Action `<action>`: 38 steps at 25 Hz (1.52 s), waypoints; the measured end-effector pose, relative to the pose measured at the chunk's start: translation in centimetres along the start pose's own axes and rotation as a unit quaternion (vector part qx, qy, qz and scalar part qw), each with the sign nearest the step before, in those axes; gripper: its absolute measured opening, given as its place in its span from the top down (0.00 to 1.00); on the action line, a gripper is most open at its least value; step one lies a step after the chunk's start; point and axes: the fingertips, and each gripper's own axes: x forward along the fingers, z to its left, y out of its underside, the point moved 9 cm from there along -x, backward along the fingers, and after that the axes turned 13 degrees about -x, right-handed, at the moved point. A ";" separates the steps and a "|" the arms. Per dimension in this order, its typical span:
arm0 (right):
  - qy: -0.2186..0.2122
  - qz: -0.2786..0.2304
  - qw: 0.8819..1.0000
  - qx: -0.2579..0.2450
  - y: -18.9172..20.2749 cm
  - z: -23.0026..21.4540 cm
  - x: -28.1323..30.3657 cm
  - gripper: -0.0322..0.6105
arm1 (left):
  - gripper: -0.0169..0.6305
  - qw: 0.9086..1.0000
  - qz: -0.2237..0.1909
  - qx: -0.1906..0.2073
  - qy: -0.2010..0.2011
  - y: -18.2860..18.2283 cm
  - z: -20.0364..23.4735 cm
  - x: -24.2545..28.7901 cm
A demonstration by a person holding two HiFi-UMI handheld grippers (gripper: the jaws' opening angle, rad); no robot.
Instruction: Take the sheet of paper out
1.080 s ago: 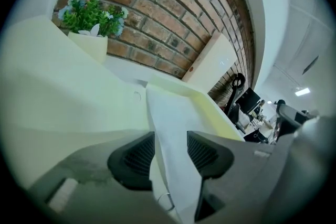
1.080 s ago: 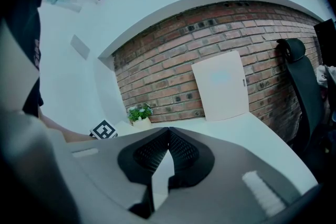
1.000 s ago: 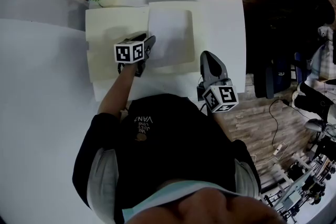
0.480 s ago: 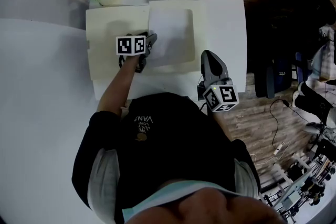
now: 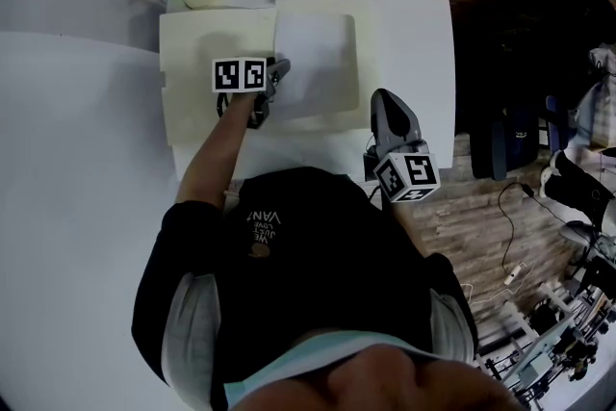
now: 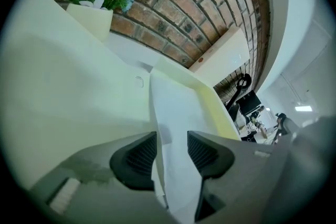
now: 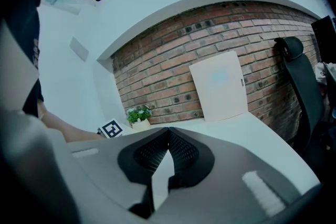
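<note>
Left fingers point(image 6: 134, 157) straddle paper point(image 6: 176, 113); shirt print point(image 5: 262, 228) upside-down

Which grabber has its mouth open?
The left gripper: its jaws stand apart with the sheet of paper between them. The right gripper has its jaws shut together.

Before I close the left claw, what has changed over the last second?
The left claw edged a little toward the wall and rolled until its marker cube sat level. Its jaws stand apart with the edge of the paper between them, not yet gripped. The right claw stayed put, shut and empty. The paper and the folder have not moved.
</note>
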 end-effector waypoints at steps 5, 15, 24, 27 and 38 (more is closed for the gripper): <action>0.001 0.000 1.000 0.002 -0.1 -0.2 -0.2 0.95 | 0.82 1.000 0.020 -0.006 -0.005 0.4 0.2 0.3; 0.001 -0.003 1.000 0.002 0.1 0.1 -0.3 0.95 | 0.97 1.000 0.022 -0.003 -0.007 0.5 0.5 0.7; -0.011 -0.004 1.000 -0.001 0.0 0.4 -0.1 0.95 | 0.97 1.000 0.004 -0.019 0.021 1.1 0.9 -0.9; -0.019 -0.005 1.000 -0.004 -0.1 0.5 0.0 0.95 | 0.97 0.999 -0.011 -0.020 0.022 1.2 1.1 -1.7; -0.052 -0.003 0.999 -0.012 -0.1 1.1 0.9 0.95 | 0.97 0.999 -0.050 0.007 0.011 1.7 1.5 -4.9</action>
